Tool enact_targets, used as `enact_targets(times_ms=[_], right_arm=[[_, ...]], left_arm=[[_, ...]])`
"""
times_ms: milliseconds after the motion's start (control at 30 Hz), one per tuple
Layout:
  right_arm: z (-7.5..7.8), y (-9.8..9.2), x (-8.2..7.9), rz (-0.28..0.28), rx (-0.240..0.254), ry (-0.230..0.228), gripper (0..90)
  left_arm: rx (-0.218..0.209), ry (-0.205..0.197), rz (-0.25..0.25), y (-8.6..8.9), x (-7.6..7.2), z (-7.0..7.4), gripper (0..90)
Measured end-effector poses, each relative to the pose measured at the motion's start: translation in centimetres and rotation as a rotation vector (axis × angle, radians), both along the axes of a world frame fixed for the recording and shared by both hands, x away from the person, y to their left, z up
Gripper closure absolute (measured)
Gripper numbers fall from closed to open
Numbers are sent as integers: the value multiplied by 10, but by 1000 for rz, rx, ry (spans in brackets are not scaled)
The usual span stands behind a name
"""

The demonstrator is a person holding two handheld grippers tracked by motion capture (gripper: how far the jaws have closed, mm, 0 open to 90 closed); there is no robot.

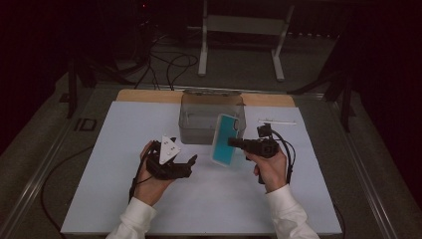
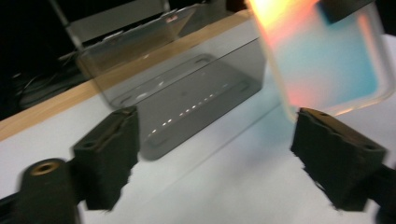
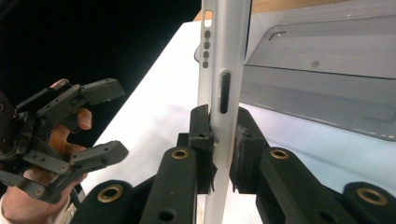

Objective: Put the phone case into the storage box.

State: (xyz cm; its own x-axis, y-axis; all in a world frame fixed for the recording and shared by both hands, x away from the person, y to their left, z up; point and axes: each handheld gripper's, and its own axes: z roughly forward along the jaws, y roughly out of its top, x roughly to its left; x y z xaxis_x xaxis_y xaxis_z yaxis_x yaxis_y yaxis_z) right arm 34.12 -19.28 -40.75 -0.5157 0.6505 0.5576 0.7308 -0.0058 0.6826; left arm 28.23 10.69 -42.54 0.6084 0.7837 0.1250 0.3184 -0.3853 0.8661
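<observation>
A teal phone case (image 1: 225, 139) with a clear rim hangs tilted just above the white mat, in front of a translucent grey box (image 1: 199, 124). My right gripper (image 1: 234, 142) is shut on the case's edge. In the right gripper view both pads clamp the thin white rim of the case (image 3: 224, 56), which stands upright between them. My left gripper (image 1: 190, 166) sits to the left of the case, apart from it, jaws open and empty. The left gripper view has the case (image 2: 327, 56) beyond the spread pads (image 2: 112, 144), with the box (image 2: 187, 88) behind.
The white mat (image 1: 149, 199) covers the table, with a wooden strip (image 1: 149, 95) along its far edge. A thin white stick (image 1: 278, 121) lies to the right of the box. Cables and a metal stand (image 1: 239, 30) lie on the floor beyond.
</observation>
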Motion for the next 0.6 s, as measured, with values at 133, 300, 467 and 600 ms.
enact_targets(times_ms=[133,300,467,600], right_arm=[[2,0,1,-2,-31,-5,815],[5,1,3,-10,-65,-4,814],[9,2,6,-11,-93,7,814],[12,2,9,-21,-101,25,814]], left_arm=[[14,9,24,13,-3,-3,105],[-1,29,55,34,-6,-7,35],[-28,34,78,55,-11,-14,2],[-37,24,109,69,-15,-21,1]])
